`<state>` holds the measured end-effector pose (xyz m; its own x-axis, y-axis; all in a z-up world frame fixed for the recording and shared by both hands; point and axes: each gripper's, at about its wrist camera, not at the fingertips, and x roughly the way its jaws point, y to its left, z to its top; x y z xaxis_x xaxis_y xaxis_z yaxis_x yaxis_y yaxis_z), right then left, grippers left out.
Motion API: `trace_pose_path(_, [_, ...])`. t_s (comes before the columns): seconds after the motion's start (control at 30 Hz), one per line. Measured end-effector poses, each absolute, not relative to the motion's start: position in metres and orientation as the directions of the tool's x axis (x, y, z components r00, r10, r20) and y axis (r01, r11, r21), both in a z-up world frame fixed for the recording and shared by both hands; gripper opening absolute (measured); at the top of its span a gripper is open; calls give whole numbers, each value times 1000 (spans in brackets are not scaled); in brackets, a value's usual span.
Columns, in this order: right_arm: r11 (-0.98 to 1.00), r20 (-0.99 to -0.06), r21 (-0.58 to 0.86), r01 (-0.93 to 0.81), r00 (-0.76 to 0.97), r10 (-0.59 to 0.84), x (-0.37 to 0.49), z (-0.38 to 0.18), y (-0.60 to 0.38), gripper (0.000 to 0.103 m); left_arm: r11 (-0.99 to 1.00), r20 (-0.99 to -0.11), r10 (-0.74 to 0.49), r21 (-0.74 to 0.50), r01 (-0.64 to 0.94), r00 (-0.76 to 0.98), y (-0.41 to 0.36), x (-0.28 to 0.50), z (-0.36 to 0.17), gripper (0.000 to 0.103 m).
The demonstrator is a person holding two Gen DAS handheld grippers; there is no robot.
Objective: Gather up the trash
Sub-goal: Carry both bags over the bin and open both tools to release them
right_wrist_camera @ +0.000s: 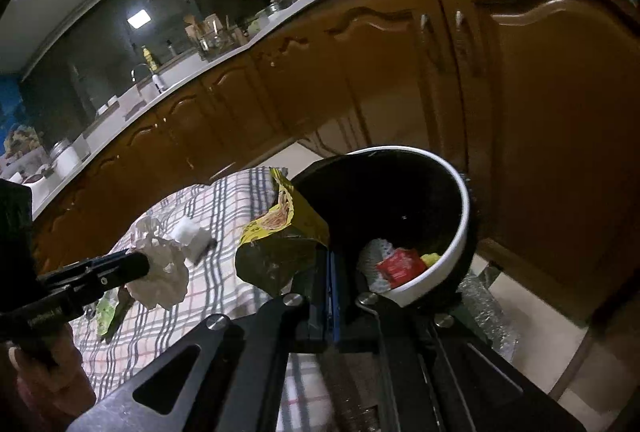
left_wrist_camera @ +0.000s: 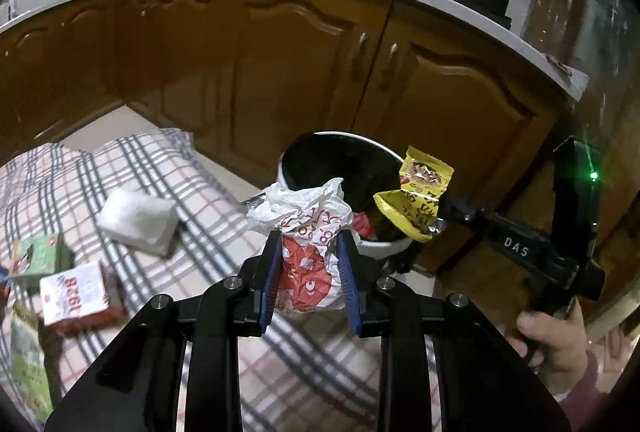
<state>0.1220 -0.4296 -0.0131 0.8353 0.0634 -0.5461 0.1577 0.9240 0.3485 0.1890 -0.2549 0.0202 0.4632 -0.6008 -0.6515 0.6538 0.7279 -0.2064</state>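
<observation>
My left gripper is shut on a crumpled white and red paper wrapper and holds it above the checked cloth, just short of the bin. It also shows in the right wrist view. My right gripper is shut on a yellow snack packet and holds it at the rim of the black bin with a white rim. In the left wrist view the packet hangs over the bin. Red and yellow scraps lie in the bin.
A white tissue pack, a red and white "1928" box, a green box and a green packet lie on the checked cloth. Brown cabinet doors stand behind the bin, under a counter with pans.
</observation>
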Motion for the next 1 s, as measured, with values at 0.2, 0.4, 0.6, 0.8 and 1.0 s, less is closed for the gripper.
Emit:
trace_pose_path(0.2, [919, -564, 344, 192, 825, 38, 131, -15, -445, 0, 707, -666, -611, -217, 673, 428, -285, 206, 21, 26])
trace_pose_path(0.4, [922, -585, 322, 216, 811, 14, 143, -15, -459, 0, 699, -688, -604, -215, 682, 402, -314, 227, 18, 26])
trace_pose_path(0.6, [927, -619, 291, 238, 786, -7, 155, -19, -474, 0, 692, -717, -590, -213, 690, 371, -340, 248, 12, 26])
trace_pose_path(0.8, [927, -647, 280, 249, 762, -9, 169, -26, -484, 1, 698, -753, -557, -194, 690, 351, -366, 264, 0, 27])
trace_pose_path(1.0, [923, -664, 289, 254, 748, 2, 177, -36, -489, 8, 710, -785, -520, -178, 682, 337, -379, 270, -15, 37])
